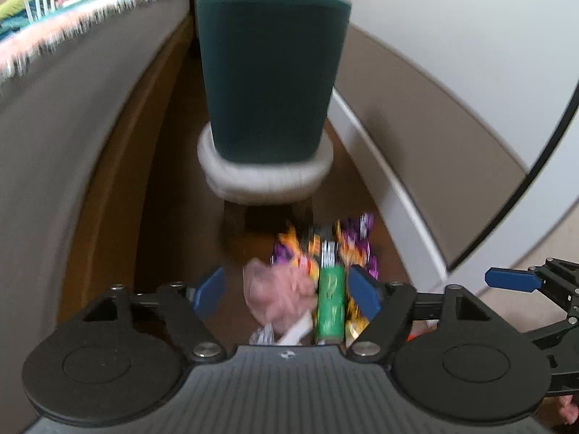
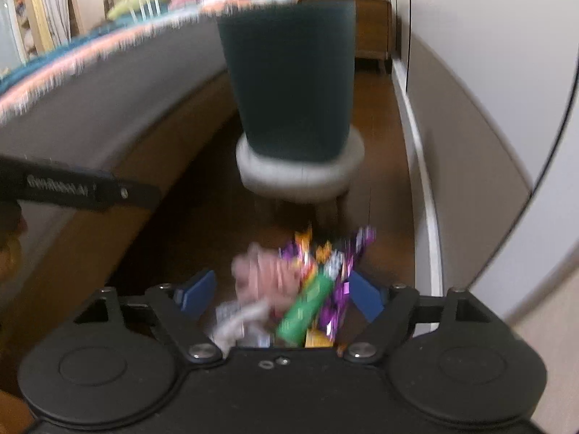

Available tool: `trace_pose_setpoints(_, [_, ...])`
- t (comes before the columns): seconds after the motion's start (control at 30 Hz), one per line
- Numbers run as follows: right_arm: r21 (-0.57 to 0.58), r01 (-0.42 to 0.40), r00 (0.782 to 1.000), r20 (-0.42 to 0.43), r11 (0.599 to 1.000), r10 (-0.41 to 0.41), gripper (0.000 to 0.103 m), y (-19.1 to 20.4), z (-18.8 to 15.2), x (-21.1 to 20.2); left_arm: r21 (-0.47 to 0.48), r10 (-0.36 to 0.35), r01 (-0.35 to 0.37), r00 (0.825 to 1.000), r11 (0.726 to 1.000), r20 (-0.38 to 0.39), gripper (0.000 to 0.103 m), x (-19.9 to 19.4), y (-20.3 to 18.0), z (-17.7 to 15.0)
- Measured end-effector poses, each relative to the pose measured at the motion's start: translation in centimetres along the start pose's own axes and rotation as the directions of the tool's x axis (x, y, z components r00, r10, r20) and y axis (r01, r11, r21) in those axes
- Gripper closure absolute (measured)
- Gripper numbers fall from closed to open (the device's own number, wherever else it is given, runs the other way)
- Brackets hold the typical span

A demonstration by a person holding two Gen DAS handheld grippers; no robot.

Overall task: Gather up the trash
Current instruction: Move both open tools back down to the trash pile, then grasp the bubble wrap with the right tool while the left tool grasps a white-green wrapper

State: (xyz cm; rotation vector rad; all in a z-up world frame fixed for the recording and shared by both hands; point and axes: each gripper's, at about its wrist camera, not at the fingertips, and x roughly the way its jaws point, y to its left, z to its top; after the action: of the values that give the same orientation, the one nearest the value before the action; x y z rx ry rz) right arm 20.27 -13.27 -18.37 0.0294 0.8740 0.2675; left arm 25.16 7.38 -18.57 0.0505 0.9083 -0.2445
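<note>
A pile of trash lies on the brown floor: a green wrapper (image 1: 330,300), a crumpled pink tissue (image 1: 278,293), purple and orange foil wrappers (image 1: 356,246) and white scraps. A dark teal bin (image 1: 271,72) stands on a round grey stool (image 1: 266,173) beyond the pile. My left gripper (image 1: 286,291) is open, its blue fingers either side of the pile. My right gripper (image 2: 280,294) is open over the same pile, with the green wrapper (image 2: 305,307), pink tissue (image 2: 260,271) and purple wrappers (image 2: 343,275) between its fingers. The bin (image 2: 289,72) is ahead. Both views are blurred.
A grey bed side (image 1: 65,144) with colourful bedding runs along the left. A white skirting board and wall (image 1: 398,188) run along the right. The right gripper's fingers (image 1: 514,278) show at the right edge of the left wrist view; the left gripper's body (image 2: 72,188) shows at left in the right wrist view.
</note>
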Motion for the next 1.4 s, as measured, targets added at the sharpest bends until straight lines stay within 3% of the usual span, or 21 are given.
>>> trace_pose_setpoints(0.2, [-0.043,0.007,0.992,-0.123,0.999,-0.012,0.01,0.5,-6.3,3.2,-0.002,-0.019,0.019,0.991,1.0,-0.134,0.024,4.0,0.4,-5.5])
trace_pose_setpoints(0.37, [-0.059,-0.017,0.966,-0.26,0.998,0.001,0.01,0.5,-11.3,6.5,0.058,-0.03,0.045,0.97,0.997,-0.242,0.024,7.3,0.7,-10.4])
trace_pose_setpoints(0.53, [-0.088,-0.02,0.926,-0.378,0.996,-0.015,0.01,0.2,-14.7,10.0,0.142,-0.029,0.087,0.931,0.986,-0.365,0.024,11.0,0.2,-15.4])
trace_pose_setpoints(0.7, [-0.12,-0.032,0.872,-0.488,0.992,-0.031,0.013,0.1,-17.2,13.1,0.182,-0.016,0.114,0.884,0.977,-0.467,0.024,14.1,0.3,-19.4])
trace_pose_setpoints(0.97, [-0.109,-0.067,0.805,-0.593,0.992,-0.011,0.019,0.0,-19.5,15.6,0.355,0.032,0.175,0.86,0.918,-0.508,0.024,16.8,-2.1,-22.9])
trace_pose_setpoints(1.13, [-0.114,-0.057,0.769,-0.639,0.992,-0.029,0.027,0.1,-20.6,17.1,0.435,0.078,0.198,0.838,0.878,-0.54,0.025,18.4,-3.2,-24.7])
trace_pose_setpoints(1.2, [-0.118,-0.056,0.757,-0.653,0.991,-0.035,0.031,0.3,-20.9,17.6,0.431,0.091,0.189,0.83,0.883,-0.55,0.025,18.9,-3.0,-24.8])
trace_pose_setpoints(1.27, [-0.126,-0.046,0.743,-0.668,0.991,-0.05,0.041,0.4,-21.2,18.2,0.417,0.089,0.189,0.822,0.889,-0.562,0.026,19.4,-2.7,-24.8])
trace_pose_setpoints(1.4, [-0.149,-0.036,0.742,-0.666,0.988,-0.073,0.057,0.9,-21.3,18.8,0.431,0.117,0.167,0.821,0.887,-0.559,0.041,19.6,-2.5,-24.7])
